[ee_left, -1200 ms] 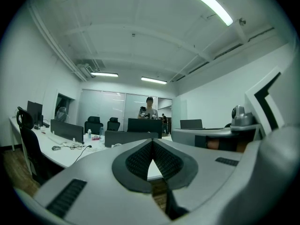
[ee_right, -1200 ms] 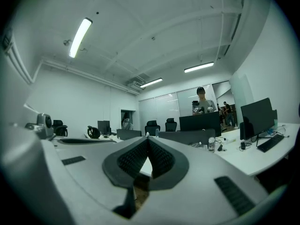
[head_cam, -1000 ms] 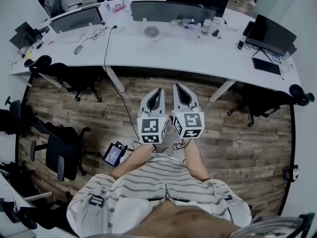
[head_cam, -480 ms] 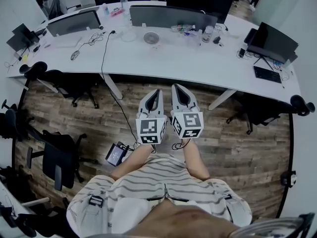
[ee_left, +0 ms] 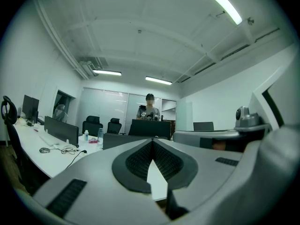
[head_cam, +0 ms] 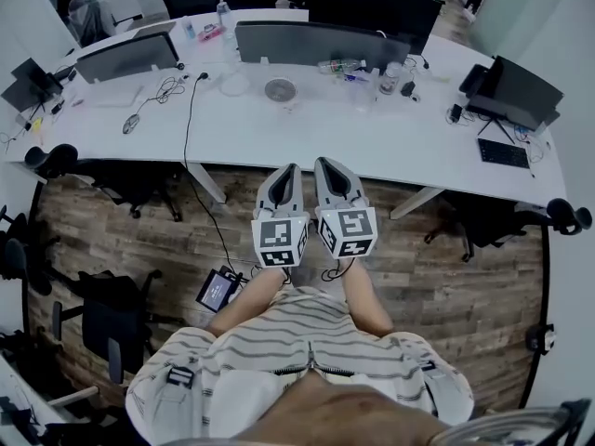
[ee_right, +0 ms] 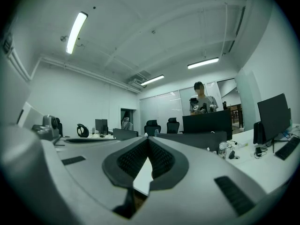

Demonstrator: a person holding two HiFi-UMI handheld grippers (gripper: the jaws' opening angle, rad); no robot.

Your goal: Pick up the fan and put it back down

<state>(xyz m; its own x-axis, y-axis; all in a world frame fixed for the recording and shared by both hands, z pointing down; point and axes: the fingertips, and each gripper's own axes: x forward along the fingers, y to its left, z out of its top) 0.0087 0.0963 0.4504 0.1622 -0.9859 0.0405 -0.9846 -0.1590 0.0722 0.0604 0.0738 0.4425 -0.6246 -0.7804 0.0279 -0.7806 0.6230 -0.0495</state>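
The fan (head_cam: 280,89) is a small round grey desk fan standing on the long white desk (head_cam: 307,133), in front of a dark monitor. Both grippers are held side by side over the wooden floor, short of the desk's near edge and pointing level at it. The left gripper (head_cam: 289,169) is shut with nothing between its pads; in its own view the tips (ee_left: 152,140) meet. The right gripper (head_cam: 323,163) is also shut and empty, its tips (ee_right: 148,138) touching. The fan is hidden behind the jaws in both gripper views.
Several monitors (head_cam: 321,40), cables (head_cam: 167,89), bottles (head_cam: 389,75) and a keyboard (head_cam: 503,152) share the desk. Office chairs (head_cam: 121,170) stand under its near edge. A small black box (head_cam: 216,289) lies on the floor. A person (ee_right: 202,100) stands behind the far monitors.
Both grippers have moved together toward the desk, and the desk with the fan now sits closer and lower in the head view. The jaws stayed shut.
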